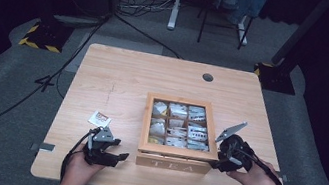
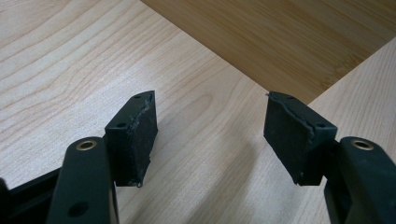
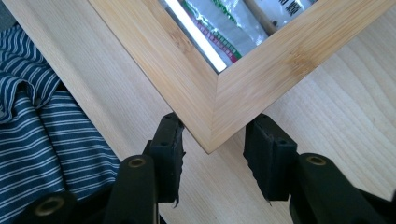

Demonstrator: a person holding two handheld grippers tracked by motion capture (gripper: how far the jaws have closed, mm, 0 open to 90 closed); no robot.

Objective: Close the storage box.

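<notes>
A wooden tea box marked "TEA" on its front stands on the table, its windowed lid showing compartments of tea bags. My right gripper is at the box's near right corner. In the right gripper view its jaws press on both sides of the lid corner, with packets visible under the glass. My left gripper lies low on the table left of the box, open and holding nothing. In the left gripper view the box's side is just ahead.
A single tea packet lies on the table behind the left gripper. A cable hole sits near the far edge. The person's striped clothing shows below the near table edge.
</notes>
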